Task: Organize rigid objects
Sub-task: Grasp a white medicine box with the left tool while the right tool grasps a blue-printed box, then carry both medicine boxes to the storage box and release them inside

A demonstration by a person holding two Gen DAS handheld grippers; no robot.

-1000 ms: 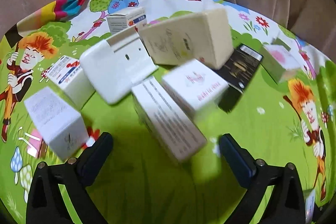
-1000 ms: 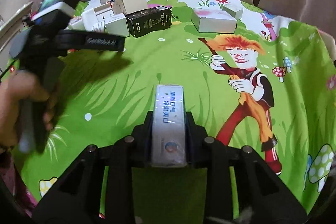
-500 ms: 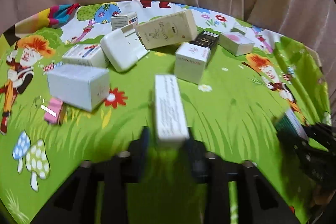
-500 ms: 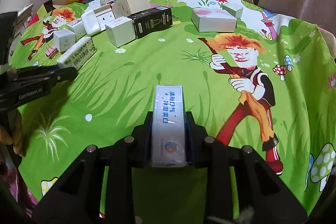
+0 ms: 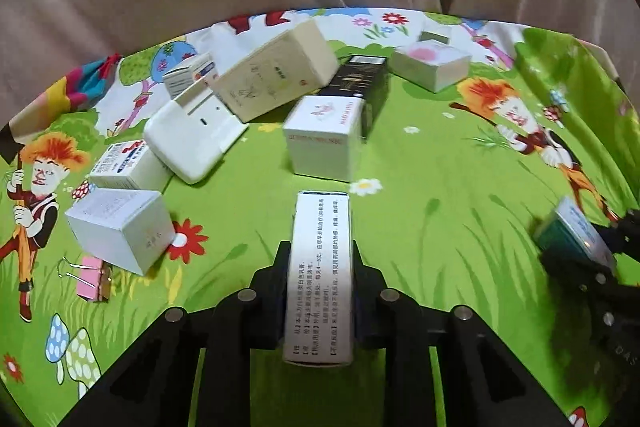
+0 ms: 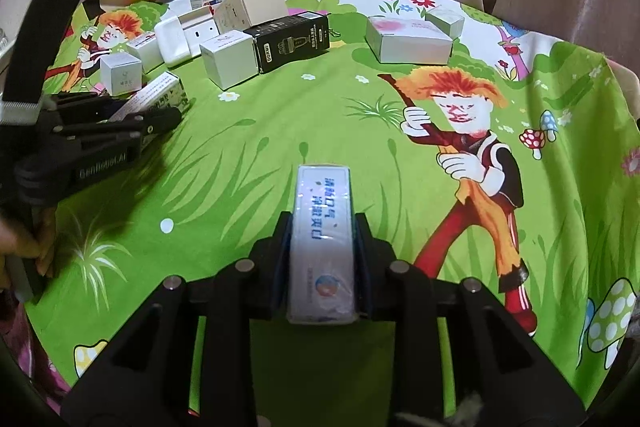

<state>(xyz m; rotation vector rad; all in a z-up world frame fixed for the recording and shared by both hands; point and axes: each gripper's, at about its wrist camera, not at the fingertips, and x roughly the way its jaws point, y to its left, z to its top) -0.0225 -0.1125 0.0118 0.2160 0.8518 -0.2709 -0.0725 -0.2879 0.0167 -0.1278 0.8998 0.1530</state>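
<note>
Boxes are crowding the far end of the cartoon cloth (image 5: 420, 227): a square white box (image 5: 322, 139) is standing just ahead of the left gripper (image 5: 320, 267), whose jaws, having just been closing, are clamping a long white printed box (image 5: 320, 279). The right gripper (image 6: 322, 247) is pinching a blue-lettered box (image 6: 322, 243). Only the right view is showing a hand (image 6: 16, 247).

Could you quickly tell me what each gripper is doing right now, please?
Left gripper: just closed on the long white text-covered box.
Right gripper: shut on the narrow blue-lettered box.
</note>
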